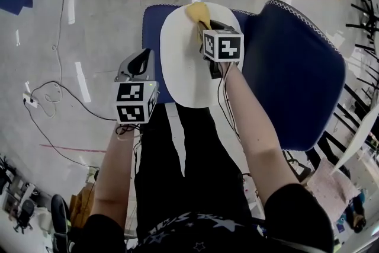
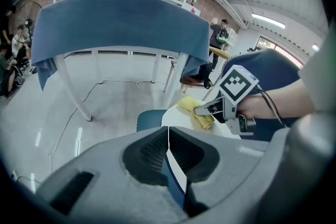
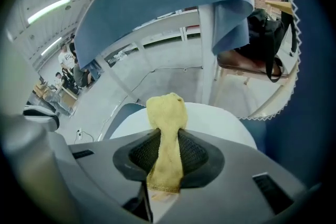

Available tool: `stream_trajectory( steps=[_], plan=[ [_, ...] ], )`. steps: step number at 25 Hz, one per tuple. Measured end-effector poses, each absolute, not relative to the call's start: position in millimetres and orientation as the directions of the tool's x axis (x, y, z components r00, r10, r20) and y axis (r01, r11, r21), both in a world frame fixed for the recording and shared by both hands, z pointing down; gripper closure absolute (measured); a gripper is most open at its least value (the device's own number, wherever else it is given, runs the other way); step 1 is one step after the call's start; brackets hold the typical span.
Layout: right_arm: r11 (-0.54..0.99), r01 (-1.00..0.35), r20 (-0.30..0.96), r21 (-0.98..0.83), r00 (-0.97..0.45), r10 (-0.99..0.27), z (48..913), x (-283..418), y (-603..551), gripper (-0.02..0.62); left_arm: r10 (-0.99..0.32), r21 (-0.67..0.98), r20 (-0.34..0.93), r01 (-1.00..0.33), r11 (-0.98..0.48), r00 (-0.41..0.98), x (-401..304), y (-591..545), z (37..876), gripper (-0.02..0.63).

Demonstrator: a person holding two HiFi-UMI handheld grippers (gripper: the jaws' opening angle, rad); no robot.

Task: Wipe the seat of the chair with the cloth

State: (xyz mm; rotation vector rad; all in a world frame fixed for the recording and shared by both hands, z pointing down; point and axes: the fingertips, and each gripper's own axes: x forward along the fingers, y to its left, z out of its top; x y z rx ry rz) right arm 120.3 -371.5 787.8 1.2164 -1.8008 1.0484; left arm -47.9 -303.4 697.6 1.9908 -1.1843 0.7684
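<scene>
Wiping is in hand: the right gripper [image 1: 204,29] pinches the yellow cloth [image 1: 198,10] at the far edge of the white seat [image 1: 177,74], the left gripper [image 1: 136,65] clamps a thin white-and-blue edge [image 2: 176,165], and a pressed stroke nearward seems next.

A: The cloth [image 3: 167,113]?
B: Yellow terry, nubbly and matt, with a stitched hem.
A: And the seat [image 1: 180,62]?
B: White, smooth, hard like plastic — only a dull sheen. The backrest [image 1: 296,86] is blue woven fabric; the floor [image 1: 89,38] is grey and glossy, mirroring the lamps.
A: The right gripper [image 3: 167,139]?
B: Grey matt plastic shell, black grid-textured pads [image 3: 197,152].
</scene>
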Motion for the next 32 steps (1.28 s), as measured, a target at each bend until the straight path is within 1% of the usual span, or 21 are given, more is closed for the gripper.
stream_trajectory(
  steps=[7, 15, 18, 22, 26, 32],
  plan=[
    [0.125, -0.984, 0.905, -0.125, -0.164, -0.393, 785.6, 183.4, -363.5, 0.492, -0.475, 0.253, 0.767, -0.883, -0.395, 0.432, -31.3, -297.4, 696.0, 0.584],
    [-0.023, -0.994, 0.911, -0.108, -0.089, -0.403, 785.6, 224.9, -350.4, 0.491, -0.462, 0.257, 0.762, -0.866, -0.428, 0.454, -18.1, -296.9, 689.8, 0.584],
    [-0.038, -0.995, 0.909, -0.093, -0.069, -0.410, 781.6, 227.4, -346.4, 0.491, -0.461, 0.258, 0.759, -0.863, -0.435, 0.460, -17.3, -294.2, 688.6, 0.584],
    [0.013, -0.995, 0.900, -0.104, -0.100, -0.423, 766.7, 203.0, -342.2, 0.492, -0.463, 0.263, 0.757, -0.864, -0.428, 0.460, -25.1, -291.4, 684.6, 0.584],
    [0.044, -0.978, 0.879, -0.204, -0.203, -0.432, 753.8, 153.1, -329.6, 0.492, -0.471, 0.264, 0.753, -0.867, -0.423, 0.460, -35.3, -290.2, 681.2, 0.584],
    [0.122, -0.929, 0.845, -0.351, -0.370, -0.385, 757.4, 68.7, -303.9, 0.492, -0.487, 0.260, 0.756, -0.884, -0.390, 0.437, -55.4, -291.3, 683.2, 0.584]
  ],
)
